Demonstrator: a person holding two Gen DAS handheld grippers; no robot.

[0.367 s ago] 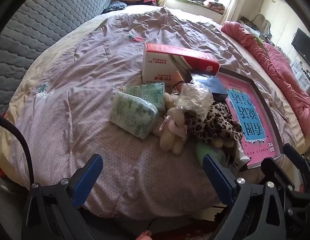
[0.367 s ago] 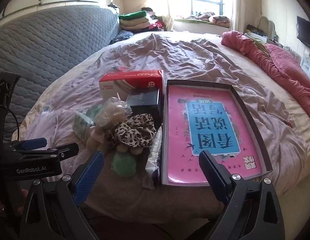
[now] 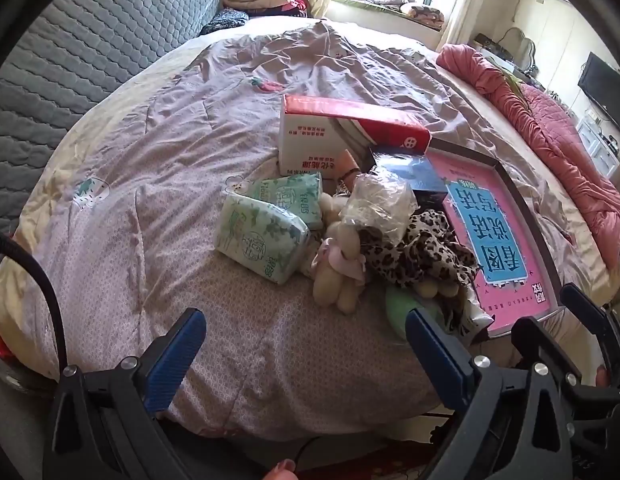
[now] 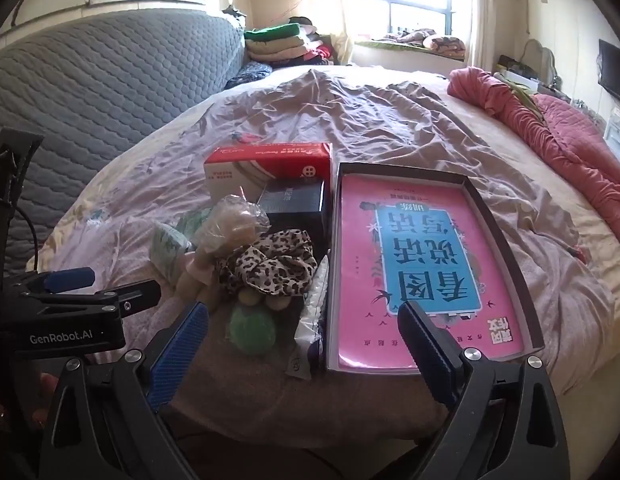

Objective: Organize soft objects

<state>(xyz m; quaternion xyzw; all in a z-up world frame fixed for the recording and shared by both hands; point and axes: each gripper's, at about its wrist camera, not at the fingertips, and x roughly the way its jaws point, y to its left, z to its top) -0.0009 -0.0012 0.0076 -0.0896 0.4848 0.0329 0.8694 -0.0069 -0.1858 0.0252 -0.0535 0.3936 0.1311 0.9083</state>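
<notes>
Beside tissue packs [image 3: 266,236], plush toy [image 3: 337,268]

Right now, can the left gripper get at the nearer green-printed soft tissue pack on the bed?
Probably yes. The left gripper is open and empty, and only bare pink quilt lies between it and the green-printed tissue pack. The cream plush toy touches the pack's right side, so the grip may crowd it.

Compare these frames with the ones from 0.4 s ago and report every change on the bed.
Almost nothing changed. Both cameras keep nearly the same viewpoint. The left gripper and right gripper stay open and empty, short of the pile. The tissue packs, plush toy, leopard-print cloth, green item, red-and-white box and pink book in its tray lie where they were.
</notes>
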